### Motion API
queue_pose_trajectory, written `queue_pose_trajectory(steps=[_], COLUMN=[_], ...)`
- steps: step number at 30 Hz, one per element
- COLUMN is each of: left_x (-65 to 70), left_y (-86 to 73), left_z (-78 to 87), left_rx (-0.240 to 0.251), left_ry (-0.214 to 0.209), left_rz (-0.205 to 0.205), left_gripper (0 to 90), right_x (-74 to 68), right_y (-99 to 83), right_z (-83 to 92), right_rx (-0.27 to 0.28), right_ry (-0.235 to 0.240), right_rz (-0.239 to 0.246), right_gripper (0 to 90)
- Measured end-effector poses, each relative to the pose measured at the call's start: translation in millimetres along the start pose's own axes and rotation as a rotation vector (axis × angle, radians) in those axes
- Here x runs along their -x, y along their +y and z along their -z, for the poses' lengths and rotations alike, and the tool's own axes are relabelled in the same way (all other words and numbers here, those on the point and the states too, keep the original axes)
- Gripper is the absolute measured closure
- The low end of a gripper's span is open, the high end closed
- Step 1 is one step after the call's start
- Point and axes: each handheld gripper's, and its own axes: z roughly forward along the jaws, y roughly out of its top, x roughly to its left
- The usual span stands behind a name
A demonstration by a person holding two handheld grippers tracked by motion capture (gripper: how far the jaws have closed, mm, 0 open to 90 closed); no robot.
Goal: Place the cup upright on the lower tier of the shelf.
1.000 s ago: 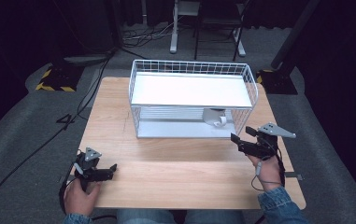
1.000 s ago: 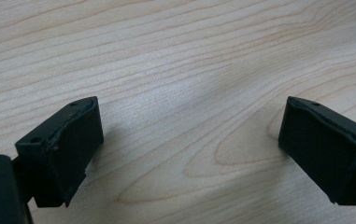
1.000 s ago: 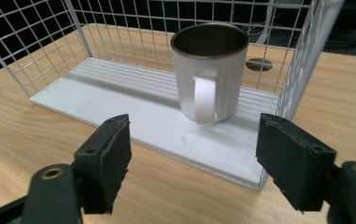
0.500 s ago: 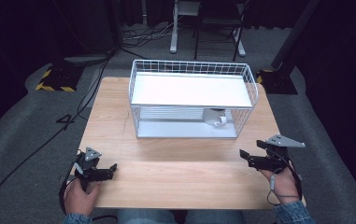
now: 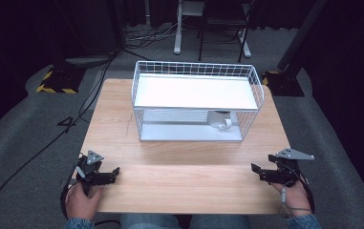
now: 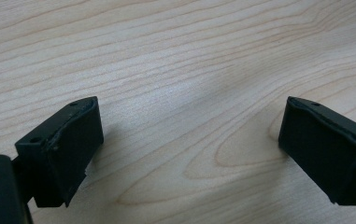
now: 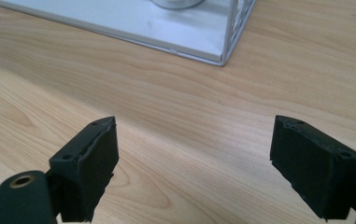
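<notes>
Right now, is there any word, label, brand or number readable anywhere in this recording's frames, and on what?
None can be read. The wire basket, the white cup inside it, the wooden table and both grippers, left and right, carry no visible lettering.

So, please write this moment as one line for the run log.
left gripper: open, empty, low over table | right gripper: open, empty | cup: in wire rack, lower shelf
</notes>
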Motion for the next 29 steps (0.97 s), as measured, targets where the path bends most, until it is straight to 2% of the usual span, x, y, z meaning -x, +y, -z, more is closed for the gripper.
queue_pose_trajectory(steps=[7,16,20,21,29], left_x=[0.0,0.0,0.0,0.0,0.0], left_y=[0.1,0.2,0.2,0.2,0.2], left_z=[-0.2,-0.3,-0.3,-0.3,-0.3], left_rx=[0.001,0.001,0.001,0.001,0.001], left_ry=[0.001,0.002,0.002,0.002,0.002], left_rz=[0.000,0.001,0.001,0.001,0.001], left_gripper=[6.9,6.8,6.9,6.9,6.8], right_x=[10.7,18.2,16.4,15.7,15.7], right_y=[-20.8,-39.4,-45.5,-45.7,-46.9], right_z=[-11.1,-27.2,-30.7,-30.8,-29.6], right_rx=[-0.012,-0.097,-0.042,-0.052,-0.052], right_ry=[-0.002,-0.006,-0.040,-0.051,-0.049], right_rz=[-0.024,-0.021,0.023,0.055,0.055], right_gripper=[15.3,14.0,14.1,13.3,13.1])
